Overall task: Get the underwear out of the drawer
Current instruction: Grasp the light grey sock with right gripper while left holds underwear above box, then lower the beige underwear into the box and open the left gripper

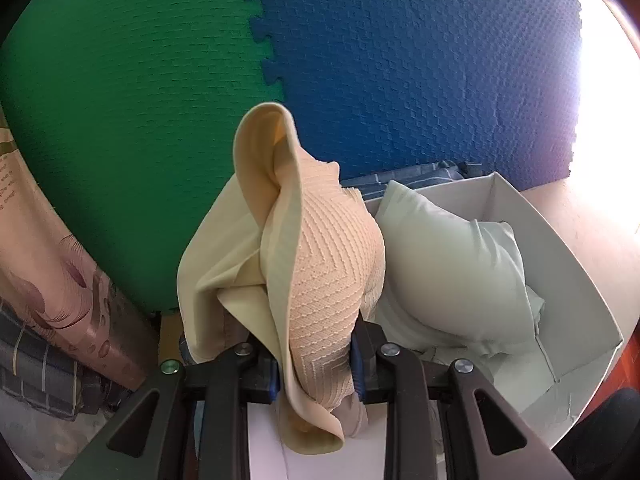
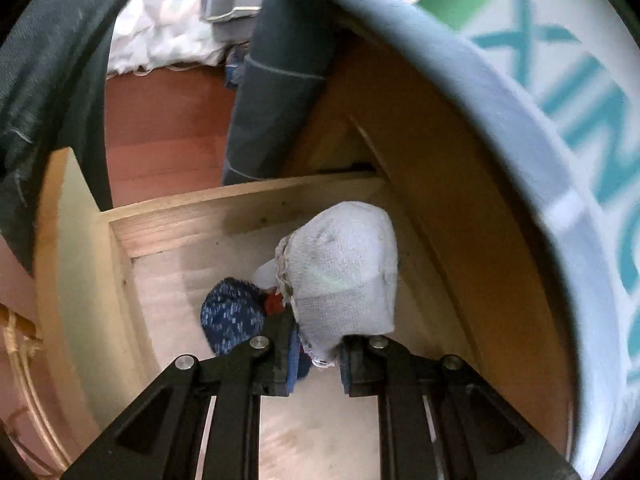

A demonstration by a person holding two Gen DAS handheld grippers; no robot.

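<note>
Clamped between the black jaws of the left gripper [image 1: 316,372], seen through the left wrist camera, is a beige ribbed bra with a smooth cream lining [image 1: 320,264]; the jaws stand only narrowly apart, their blue pads pressed on the fabric from both sides, and the garment stands up above the fingers in a folded, cupped shape with one edge hanging down between them. Just to its right a white cardboard box [image 1: 568,280] holds a pale mint-green padded bra [image 1: 448,256], which lies against the box's far wall. Behind both spreads a floor of interlocking foam mats, a green mat [image 1: 120,120] on the left and a blue mat [image 1: 420,72] on the right, and a pink patterned cloth [image 1: 52,264] runs down the left edge. Through the right wrist camera, the right gripper [image 2: 316,364] is closed tight on the lower edge of a white knitted piece of underwear with a frayed hem [image 2: 344,272], which rises from the fingers over the light wooden drawer [image 2: 192,216]. Beside it on the left, on the drawer floor, lies a dark blue speckled knitted piece [image 2: 232,312], with a small red patch showing between the two. A round grey-white container with teal lettering [image 2: 560,128] curves across the right side, blurred.
</note>
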